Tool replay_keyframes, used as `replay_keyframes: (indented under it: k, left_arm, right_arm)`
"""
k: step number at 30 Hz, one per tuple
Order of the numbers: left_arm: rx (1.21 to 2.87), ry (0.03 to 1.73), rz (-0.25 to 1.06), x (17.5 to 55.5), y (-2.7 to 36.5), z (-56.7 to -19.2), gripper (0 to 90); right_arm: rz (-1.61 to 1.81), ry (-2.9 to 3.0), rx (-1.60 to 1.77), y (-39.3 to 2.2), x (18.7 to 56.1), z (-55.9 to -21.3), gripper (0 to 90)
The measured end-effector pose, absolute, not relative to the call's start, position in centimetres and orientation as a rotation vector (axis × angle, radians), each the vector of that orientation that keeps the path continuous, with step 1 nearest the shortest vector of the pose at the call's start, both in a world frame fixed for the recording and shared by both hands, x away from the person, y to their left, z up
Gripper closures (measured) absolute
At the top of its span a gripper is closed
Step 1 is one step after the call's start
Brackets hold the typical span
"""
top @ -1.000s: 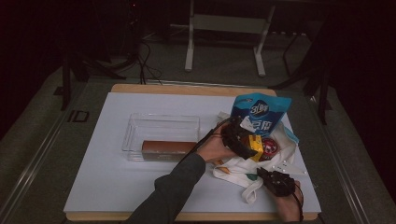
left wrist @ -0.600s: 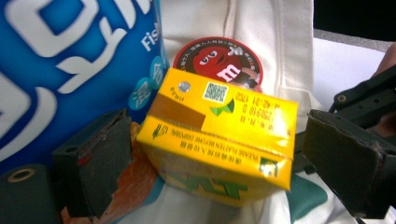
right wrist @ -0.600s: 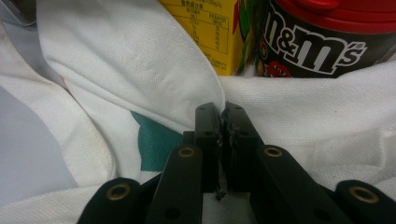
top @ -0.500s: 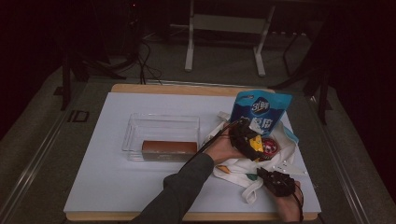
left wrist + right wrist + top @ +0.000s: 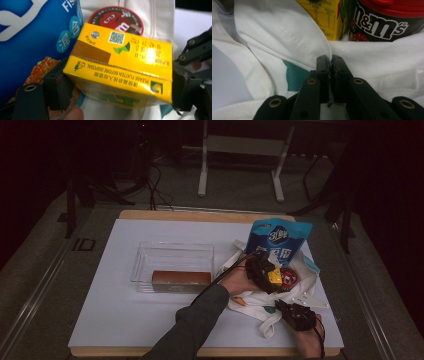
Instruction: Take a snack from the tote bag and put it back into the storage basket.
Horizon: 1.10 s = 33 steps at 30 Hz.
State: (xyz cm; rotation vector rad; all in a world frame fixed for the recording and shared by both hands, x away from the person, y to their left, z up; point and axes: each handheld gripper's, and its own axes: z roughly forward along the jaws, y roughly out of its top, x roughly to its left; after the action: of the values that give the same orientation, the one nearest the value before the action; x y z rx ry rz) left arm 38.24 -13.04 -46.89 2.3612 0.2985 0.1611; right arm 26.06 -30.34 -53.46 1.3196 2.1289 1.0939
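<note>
High view, and the action sits at the right of the frame: the left gripper (image 5: 270,276) has a yellow drink carton (image 5: 274,278) clamped between its jaws, right over the mouth of a white cloth bag (image 5: 260,302) that lies on the counter (image 5: 100,320). In the left gripper view the carton (image 5: 120,65) runs across the middle of the picture, a jaw pressed to each end, so it looks like a firm crosswise hold that keeps the box level for lifting clear or lowering in; which of the two I cannot tell.

Lower right, the right gripper (image 5: 295,312) is closed tight on the bag's edge, and its own view shows the jaws pinching a fold of white cloth (image 5: 362,65) at centre. My read: it pins the bag so the fabric doesn't drag along with the carton.

Inside the bag, just beside the carton, stands a red-lidded candy tub (image 5: 384,20), and a blue snack pouch (image 5: 277,242) rises behind. Left of centre, a clear tray (image 5: 172,251) holds a brown bar (image 5: 181,279).
</note>
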Motion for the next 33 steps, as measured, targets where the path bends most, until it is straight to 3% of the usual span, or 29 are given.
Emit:
replay_keyframes:
  k: [7, 22, 33]
  left_arm:
    - [2.364, 0.317, 0.213, 37.7, -12.3, -47.0, 28.4]
    - [2.344, 0.351, 0.239, 37.3, -12.4, -46.4, 28.9]
    - [2.273, 0.354, 0.243, 37.1, -11.6, -43.9, 29.0]
  right_arm:
    - [1.092, 2.129, 1.318, -30.3, 26.0, -53.5, 84.8]
    - [1.094, 2.13, 1.319, -30.3, 26.1, -53.5, 84.9]
    - [1.091, 2.13, 1.318, -30.3, 26.1, -53.5, 85.0]
